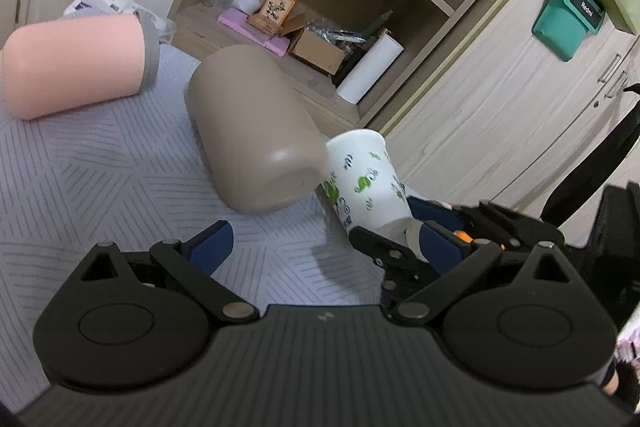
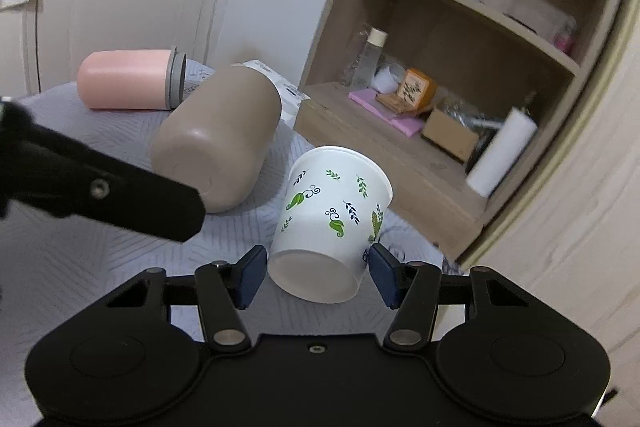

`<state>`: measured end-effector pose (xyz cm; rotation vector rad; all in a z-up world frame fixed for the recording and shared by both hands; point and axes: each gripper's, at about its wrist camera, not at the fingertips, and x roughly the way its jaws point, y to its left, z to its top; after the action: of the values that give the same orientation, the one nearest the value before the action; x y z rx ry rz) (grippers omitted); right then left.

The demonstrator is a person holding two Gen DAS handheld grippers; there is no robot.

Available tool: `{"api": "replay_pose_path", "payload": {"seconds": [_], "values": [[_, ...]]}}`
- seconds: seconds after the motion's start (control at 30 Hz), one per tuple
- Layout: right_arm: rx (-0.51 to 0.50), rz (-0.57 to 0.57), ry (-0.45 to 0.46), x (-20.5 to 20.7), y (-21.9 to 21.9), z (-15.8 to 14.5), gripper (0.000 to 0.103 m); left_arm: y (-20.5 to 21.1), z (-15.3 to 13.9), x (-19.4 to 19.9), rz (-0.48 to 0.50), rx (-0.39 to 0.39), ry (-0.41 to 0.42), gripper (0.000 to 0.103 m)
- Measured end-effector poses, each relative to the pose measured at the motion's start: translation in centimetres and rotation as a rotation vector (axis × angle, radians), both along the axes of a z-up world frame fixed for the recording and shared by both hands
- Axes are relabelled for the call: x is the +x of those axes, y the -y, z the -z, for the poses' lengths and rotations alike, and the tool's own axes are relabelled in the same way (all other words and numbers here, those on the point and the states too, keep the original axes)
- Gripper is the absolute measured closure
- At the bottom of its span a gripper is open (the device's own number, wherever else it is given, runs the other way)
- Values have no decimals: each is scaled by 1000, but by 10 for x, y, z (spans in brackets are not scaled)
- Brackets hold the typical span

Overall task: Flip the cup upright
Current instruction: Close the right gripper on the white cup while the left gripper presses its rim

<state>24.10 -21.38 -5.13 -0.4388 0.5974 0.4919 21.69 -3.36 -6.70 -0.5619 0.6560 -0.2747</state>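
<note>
A white paper cup [image 2: 328, 223] with green leaf prints is tilted, its base toward the right wrist camera and its mouth pointing away and up. My right gripper [image 2: 316, 277] has a blue pad on each side of the cup's base. The left pad stands a little apart, the right pad touches or nearly touches. In the left wrist view the cup [image 1: 368, 183] shows at the right, with the right gripper's blue pads around its lower end. My left gripper [image 1: 320, 247] is open and empty over the grey patterned cloth [image 1: 100, 187].
A tan bottle [image 2: 220, 135] lies on its side just left of the cup. A pink bottle [image 2: 128, 79] with a grey cap lies behind it. A wooden shelf unit [image 2: 440, 87] with boxes and bottles stands to the right, near the table edge. The left gripper's arm [image 2: 100, 187] crosses the left side.
</note>
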Motion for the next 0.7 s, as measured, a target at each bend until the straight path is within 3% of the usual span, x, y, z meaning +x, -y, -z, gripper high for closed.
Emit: {"api": "replay_pose_path", "payload": {"seconds": [0.17,0.57,0.7], "values": [[82,10,-77,-21,7,-2,41,2,2,-2,27,-26,-20,3],[269,68,-262,-49,22,-5,41,-7,15,-12,90,-175,-103,3],[271,77,-297,-60,19,-6,41,-8,14,-15,102,-174,-111,3]]}}
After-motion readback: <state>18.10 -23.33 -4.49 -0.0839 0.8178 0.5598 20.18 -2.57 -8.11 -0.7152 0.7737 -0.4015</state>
